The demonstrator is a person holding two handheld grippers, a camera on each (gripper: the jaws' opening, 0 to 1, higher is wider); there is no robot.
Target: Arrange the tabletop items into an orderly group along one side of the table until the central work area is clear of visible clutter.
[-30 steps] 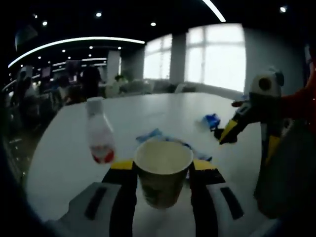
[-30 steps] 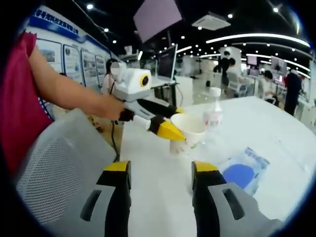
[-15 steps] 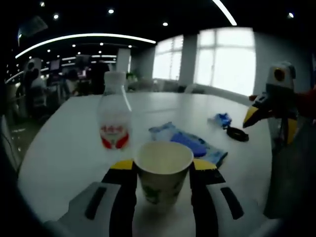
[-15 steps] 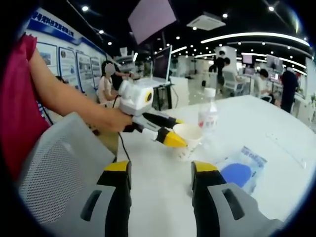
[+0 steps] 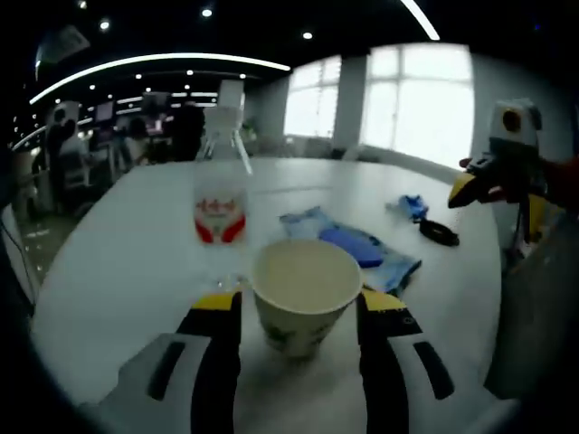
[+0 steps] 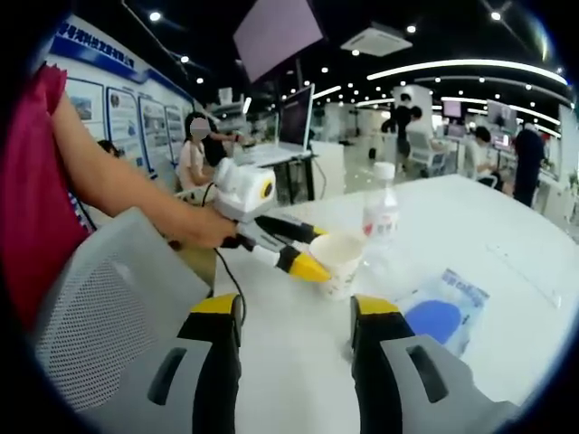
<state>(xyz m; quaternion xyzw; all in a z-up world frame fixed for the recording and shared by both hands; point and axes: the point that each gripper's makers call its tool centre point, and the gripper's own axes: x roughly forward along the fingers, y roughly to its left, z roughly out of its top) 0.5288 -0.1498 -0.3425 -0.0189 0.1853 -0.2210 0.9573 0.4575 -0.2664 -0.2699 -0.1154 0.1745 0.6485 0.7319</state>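
Left gripper [image 5: 294, 312]: jaws clamped on white paper cup [image 5: 305, 294], held tilted just above white table [image 5: 118, 271]. Cup light, thin-walled, crushable; grip low on wall, gently. Clear plastic bottle, red label [image 5: 221, 181]: upright behind cup. Blue plastic packet [image 5: 353, 253]: flat, limp. Right gripper [image 6: 294, 312]: jaws apart, empty.

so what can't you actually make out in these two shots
- Paper cup: base hidden between the left gripper jaws, left gripper view.
- Bottle label: print blurred, too small to read in both views.
- Blue packet: contents unclear through glare, right gripper view.
- Black ring: small and dim, identity unclear.
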